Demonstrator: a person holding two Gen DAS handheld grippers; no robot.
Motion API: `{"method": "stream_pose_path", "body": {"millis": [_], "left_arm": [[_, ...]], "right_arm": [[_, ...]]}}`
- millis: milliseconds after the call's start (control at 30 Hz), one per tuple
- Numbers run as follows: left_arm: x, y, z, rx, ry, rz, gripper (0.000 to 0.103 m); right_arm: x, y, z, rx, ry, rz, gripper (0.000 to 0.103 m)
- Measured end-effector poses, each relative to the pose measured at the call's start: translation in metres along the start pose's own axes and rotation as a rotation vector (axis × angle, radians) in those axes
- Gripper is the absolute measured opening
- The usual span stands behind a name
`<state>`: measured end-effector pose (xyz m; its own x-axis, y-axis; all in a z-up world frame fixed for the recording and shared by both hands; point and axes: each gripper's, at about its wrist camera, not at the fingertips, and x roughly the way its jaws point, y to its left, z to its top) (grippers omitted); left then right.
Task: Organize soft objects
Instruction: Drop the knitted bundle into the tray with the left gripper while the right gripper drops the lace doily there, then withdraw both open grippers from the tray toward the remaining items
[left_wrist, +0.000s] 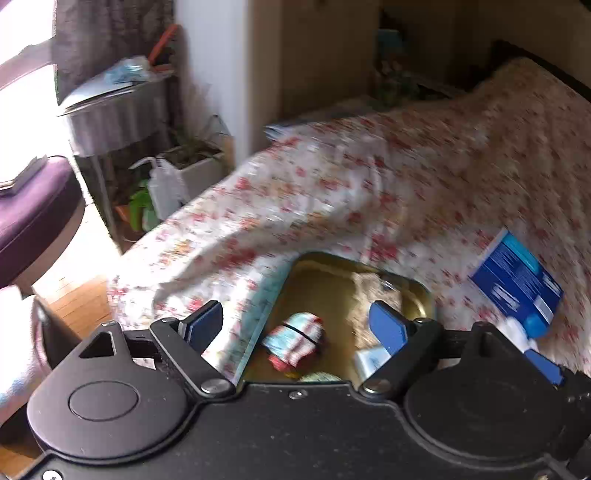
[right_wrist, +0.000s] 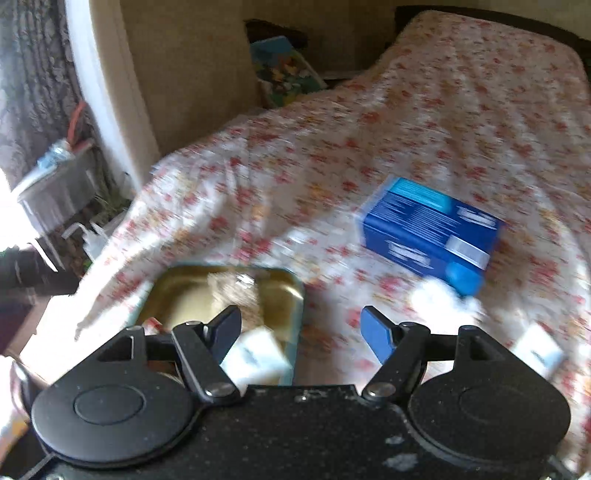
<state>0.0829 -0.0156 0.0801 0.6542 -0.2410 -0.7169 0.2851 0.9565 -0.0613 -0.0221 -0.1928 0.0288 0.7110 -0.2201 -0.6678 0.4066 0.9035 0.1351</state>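
A gold metal tin (left_wrist: 325, 280) lies open on the flowered bed cover. Inside it lie a rolled patterned cloth bundle (left_wrist: 295, 341) and a white packet (left_wrist: 371, 363). My left gripper (left_wrist: 295, 326) is open and empty, held just above the tin. In the right wrist view the tin (right_wrist: 192, 284) is at lower left with the white packet (right_wrist: 258, 356) in it. My right gripper (right_wrist: 301, 332) is open and empty over the tin's right rim. A blue box (right_wrist: 430, 234) lies on the bed to the right, with white cotton fluff (right_wrist: 439, 295) in front of it.
The blue box (left_wrist: 517, 284) also shows in the left wrist view. A small white packet (right_wrist: 539, 349) lies on the bed at far right. Left of the bed stand a grey round side table (left_wrist: 114, 110), potted plants (left_wrist: 195, 162) and a purple stool (left_wrist: 33, 206).
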Motion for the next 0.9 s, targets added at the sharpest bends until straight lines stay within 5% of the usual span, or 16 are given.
{"method": "stream_pose_path", "body": {"millis": [300, 467, 633, 900], "left_arm": [[0.001, -0.060, -0.058, 0.192, 0.141, -0.161, 0.085], [-0.002, -0.093, -0.091, 0.305, 0.203, -0.239, 0.085], [-0.010, -0.114, -0.099, 0.310, 0.182, -0.272, 0.085], [-0.024, -0.131, -0.110, 0.339, 0.112, -0.321, 0.091]], "right_arm": [[-0.063, -0.058, -0.069, -0.011, 0.062, -0.167, 0.071], [-0.123, -0.104, -0.098, 0.094, 0.028, -0.272, 0.071], [-0.159, -0.136, -0.109, 0.192, -0.001, -0.331, 0.071], [-0.168, -0.132, -0.117, 0.165, -0.004, -0.349, 0.074]]}}
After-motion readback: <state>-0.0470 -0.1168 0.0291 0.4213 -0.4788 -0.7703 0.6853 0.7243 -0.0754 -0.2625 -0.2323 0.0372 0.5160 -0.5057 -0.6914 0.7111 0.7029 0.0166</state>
